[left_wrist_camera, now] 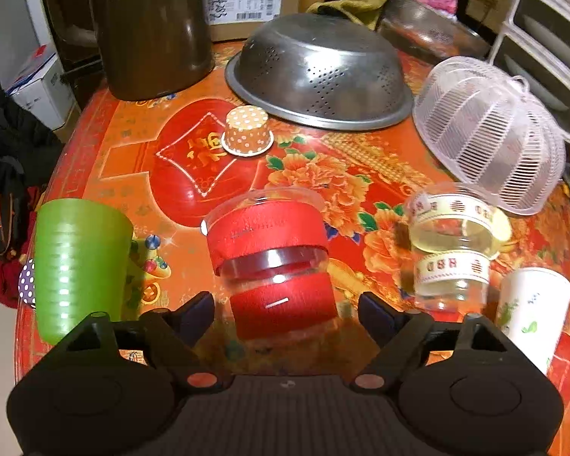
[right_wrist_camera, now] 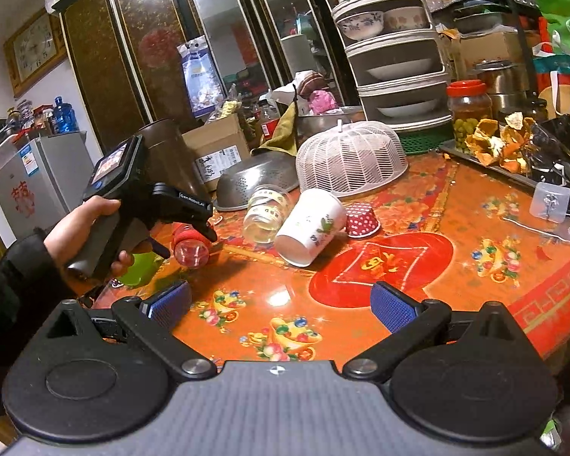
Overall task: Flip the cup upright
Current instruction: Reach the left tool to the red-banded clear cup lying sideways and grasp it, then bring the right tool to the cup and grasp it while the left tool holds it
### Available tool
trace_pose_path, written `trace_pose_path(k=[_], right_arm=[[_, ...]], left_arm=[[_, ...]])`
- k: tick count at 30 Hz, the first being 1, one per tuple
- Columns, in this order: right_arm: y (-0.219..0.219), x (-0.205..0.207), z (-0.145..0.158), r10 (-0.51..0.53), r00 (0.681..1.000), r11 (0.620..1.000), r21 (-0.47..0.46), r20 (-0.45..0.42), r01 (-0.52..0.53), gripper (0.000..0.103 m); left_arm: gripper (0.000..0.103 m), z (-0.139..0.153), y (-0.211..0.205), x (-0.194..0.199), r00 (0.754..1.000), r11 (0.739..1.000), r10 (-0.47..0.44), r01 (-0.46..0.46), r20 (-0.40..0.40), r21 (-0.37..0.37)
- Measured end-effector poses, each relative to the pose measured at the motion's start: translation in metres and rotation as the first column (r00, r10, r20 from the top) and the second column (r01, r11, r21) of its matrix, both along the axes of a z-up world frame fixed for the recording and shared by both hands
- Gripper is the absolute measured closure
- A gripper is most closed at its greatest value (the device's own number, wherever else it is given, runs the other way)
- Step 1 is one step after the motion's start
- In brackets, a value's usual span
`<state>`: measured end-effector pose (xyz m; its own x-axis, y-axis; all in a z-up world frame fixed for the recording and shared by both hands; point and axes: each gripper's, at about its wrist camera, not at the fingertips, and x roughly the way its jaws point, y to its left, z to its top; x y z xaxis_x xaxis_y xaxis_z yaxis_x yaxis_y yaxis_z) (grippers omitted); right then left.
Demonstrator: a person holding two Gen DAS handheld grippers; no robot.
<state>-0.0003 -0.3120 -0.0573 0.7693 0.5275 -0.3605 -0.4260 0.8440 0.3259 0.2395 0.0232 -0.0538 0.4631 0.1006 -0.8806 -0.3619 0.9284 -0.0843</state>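
A clear plastic cup with red bands lies on its side on the orange patterned table, its base toward me. My left gripper is open with its fingers on either side of the cup's base, not closed on it. In the right wrist view the same cup lies under the left gripper. My right gripper is open and empty above the table's near part. A clear cup with white patterned bands and a white floral cup also lie on their sides.
A green cup stands at left. An orange dotted paper cup and a red dotted one sit upside down. A steel colander, a white mesh cover, a dark jug and boxes crowd the back.
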Motion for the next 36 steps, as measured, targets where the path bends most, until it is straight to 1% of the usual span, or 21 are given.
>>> trace_pose_path(k=[1,3,4,6,9,12,14,15,18,21,22,24,26,27,29,31,33,34,36], right_arm=[[-0.001,0.000,-0.001,-0.001,1.000,1.000,0.004,-0.003,0.001,0.001],[-0.002,0.000,-0.001,-0.001,1.000,1.000,0.009,-0.006,0.001,0.001],[-0.002,-0.001,-0.001,0.000,1.000,1.000,0.011,-0.006,0.000,0.001],[-0.002,-0.002,-0.001,0.003,1.000,1.000,0.013,-0.001,-0.003,0.001],[-0.002,-0.003,-0.001,0.009,1.000,1.000,0.017,0.002,-0.009,0.001],[0.000,-0.004,-0.001,0.019,1.000,1.000,0.018,0.000,-0.019,0.001],[0.003,-0.004,-0.002,0.031,1.000,0.999,0.018,-0.003,-0.031,0.001],[0.004,-0.005,-0.003,0.036,0.999,0.999,0.016,-0.009,-0.036,0.001],[0.009,-0.006,-0.007,0.045,0.998,0.999,0.009,-0.033,-0.045,0.001],[0.016,-0.011,-0.010,0.070,0.996,0.998,-0.003,-0.056,-0.070,0.001],[0.018,-0.013,-0.011,0.076,0.995,0.997,-0.010,-0.058,-0.077,0.001],[0.023,-0.015,-0.013,0.084,0.994,0.996,-0.017,-0.063,-0.086,0.001],[0.028,-0.014,-0.016,0.092,0.993,0.995,-0.019,-0.078,-0.094,0.001],[0.029,-0.013,-0.017,0.094,0.992,0.995,-0.019,-0.086,-0.095,0.001],[0.031,-0.011,-0.018,0.098,0.988,0.995,-0.008,-0.116,-0.100,0.001],[0.031,-0.005,-0.018,0.112,0.980,0.994,0.025,-0.164,-0.109,0.001],[0.030,0.003,-0.019,0.124,0.968,0.991,0.083,-0.219,-0.108,0.001],[0.029,0.009,-0.019,0.132,0.959,0.988,0.112,-0.251,-0.107,0.001],[0.032,0.020,-0.020,0.151,0.938,0.984,0.141,-0.313,-0.111,0.001]], left_arm=[[0.019,-0.002,-0.001,0.003,1.000,1.000,-0.001,0.001,-0.012,0.014],[0.036,-0.007,-0.002,0.007,0.999,0.999,0.002,0.000,-0.043,0.043],[0.041,-0.008,-0.002,0.007,0.999,0.999,0.002,0.001,-0.049,0.041],[0.042,-0.006,-0.001,0.001,0.999,0.999,-0.003,0.004,-0.033,0.042],[0.042,0.007,-0.008,-0.018,0.999,0.996,-0.049,0.050,-0.014,0.078],[0.042,0.031,-0.018,-0.056,0.989,0.987,-0.144,0.142,0.024,0.071],[0.042,0.048,-0.027,-0.091,0.976,0.973,-0.215,0.209,0.046,0.101],[0.042,0.058,-0.031,-0.113,0.966,0.962,-0.251,0.242,0.057,0.127],[0.042,0.082,-0.038,-0.173,0.944,0.941,-0.313,0.294,0.103,0.170],[0.042,0.095,-0.046,-0.227,0.930,0.923,-0.350,0.320,0.116,0.214],[0.042,0.094,-0.049,-0.240,0.926,0.917,-0.359,0.327,0.114,0.228],[0.042,0.087,-0.053,-0.255,0.921,0.914,-0.373,0.343,0.116,0.216],[0.042,0.076,-0.057,-0.260,0.917,0.920,-0.375,0.349,0.134,0.180],[0.042,0.066,-0.058,-0.258,0.918,0.923,-0.372,0.349,0.136,0.162],[0.042,0.046,-0.057,-0.251,0.925,0.935,-0.352,0.340,0.143,0.103],[0.042,0.026,-0.059,-0.244,0.928,0.939,-0.344,0.339,0.145,0.057],[0.042,0.009,-0.065,-0.238,0.932,0.943,-0.331,0.332,0.149,0.020],[0.042,0.004,-0.067,-0.236,0.932,0.943,-0.328,0.331,0.152,0.006],[0.042,-0.002,-0.074,-0.238,0.933,0.945,-0.320,0.328,0.164,-0.022]])
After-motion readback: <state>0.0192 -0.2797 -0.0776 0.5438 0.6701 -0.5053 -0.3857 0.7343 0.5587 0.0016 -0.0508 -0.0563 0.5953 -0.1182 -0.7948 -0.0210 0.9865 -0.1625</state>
